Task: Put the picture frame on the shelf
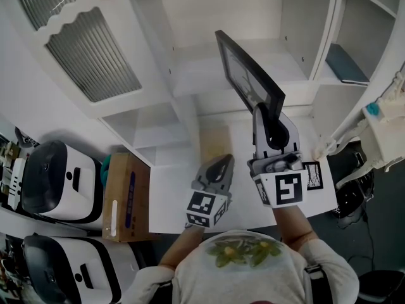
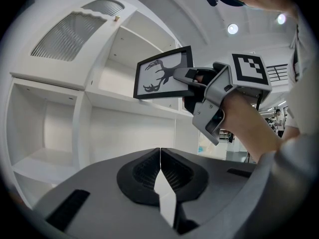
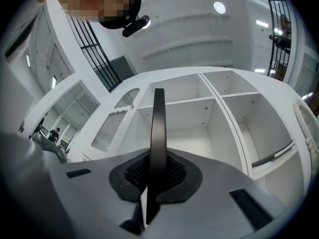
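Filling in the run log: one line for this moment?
right claw: shut on frame | left claw: shut, empty | frame: held before shelf, not placed

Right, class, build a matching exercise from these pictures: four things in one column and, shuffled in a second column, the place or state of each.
Things
1. picture frame
2. left hand-held gripper
3. dark flat item
4. cardboard box

Places and states
A. lying in a right-hand compartment of the shelf
B. jaws together, nothing between them
C. low at the left, beside the white machines
D. clamped in the right hand-held gripper, raised before the shelf

Pairs: 1-D; 2-B; 3-A; 4-C
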The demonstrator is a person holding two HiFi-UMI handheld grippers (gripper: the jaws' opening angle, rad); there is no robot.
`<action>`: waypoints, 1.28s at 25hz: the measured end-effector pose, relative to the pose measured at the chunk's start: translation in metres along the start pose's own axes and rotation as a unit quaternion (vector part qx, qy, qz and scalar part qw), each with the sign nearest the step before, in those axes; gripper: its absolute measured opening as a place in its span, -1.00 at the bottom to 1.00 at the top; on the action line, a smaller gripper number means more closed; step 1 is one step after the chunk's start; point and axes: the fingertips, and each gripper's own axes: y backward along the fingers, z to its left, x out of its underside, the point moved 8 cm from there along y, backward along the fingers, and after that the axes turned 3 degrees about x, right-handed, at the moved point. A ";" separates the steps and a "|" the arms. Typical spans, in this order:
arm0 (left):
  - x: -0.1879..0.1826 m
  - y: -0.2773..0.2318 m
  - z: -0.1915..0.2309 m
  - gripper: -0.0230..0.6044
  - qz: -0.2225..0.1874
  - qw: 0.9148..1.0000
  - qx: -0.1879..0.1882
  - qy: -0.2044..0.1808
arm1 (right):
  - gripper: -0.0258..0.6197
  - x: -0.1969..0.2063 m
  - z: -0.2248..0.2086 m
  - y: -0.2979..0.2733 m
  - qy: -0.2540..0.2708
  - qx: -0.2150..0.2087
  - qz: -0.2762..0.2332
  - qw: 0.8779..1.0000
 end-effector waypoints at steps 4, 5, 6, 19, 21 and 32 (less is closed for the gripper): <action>0.000 -0.002 0.003 -0.84 -0.001 1.000 -0.003 0.001 | -0.81 0.000 -0.002 -0.005 0.001 0.003 -0.001 1.000; 0.000 -0.003 0.004 -0.84 -0.001 1.000 -0.004 0.001 | -0.81 0.001 -0.002 -0.006 0.000 0.004 0.000 1.000; 0.000 -0.004 0.004 -0.84 0.000 1.000 -0.005 0.001 | -0.81 0.001 -0.003 -0.008 0.000 0.005 0.001 1.000; 0.002 -0.008 0.019 -0.84 0.003 1.000 -0.015 0.004 | -0.81 0.011 -0.006 -0.033 -0.016 0.021 0.014 1.000; 0.003 -0.010 0.019 -0.84 0.004 1.000 -0.013 0.004 | -0.81 0.012 -0.007 -0.036 -0.016 0.022 0.016 0.999; 0.007 -0.021 0.022 -0.84 0.010 1.000 -0.002 0.008 | -0.81 0.020 -0.010 -0.050 -0.024 0.032 0.016 0.999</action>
